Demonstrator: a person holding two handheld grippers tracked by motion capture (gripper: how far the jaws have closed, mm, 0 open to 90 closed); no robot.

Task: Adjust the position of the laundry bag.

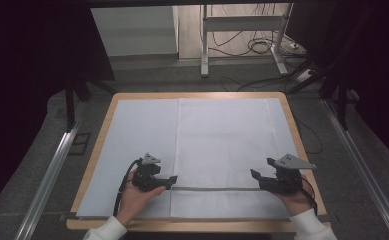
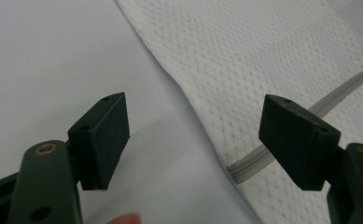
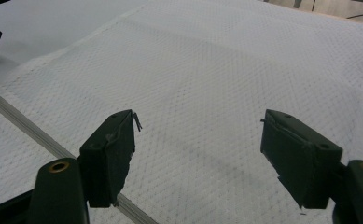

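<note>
Lying flat on the desk [image 1: 97, 150], white cloth [image 1: 227, 135] w/ grey stripe [image 1: 212, 189] near front edge. Left gripper [image 1: 173, 181] & right gripper [image 1: 254, 174] at stripe's ends, jaws wide, holding nothing.

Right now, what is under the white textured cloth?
Under the white cloth lies a pale blue sheet on the wooden table. What the cloth covers cannot be seen.

White waffle-textured cloth [image 1: 227, 135], grey stripe [image 1: 212, 189], black tongs [image 1: 168, 182]
</note>
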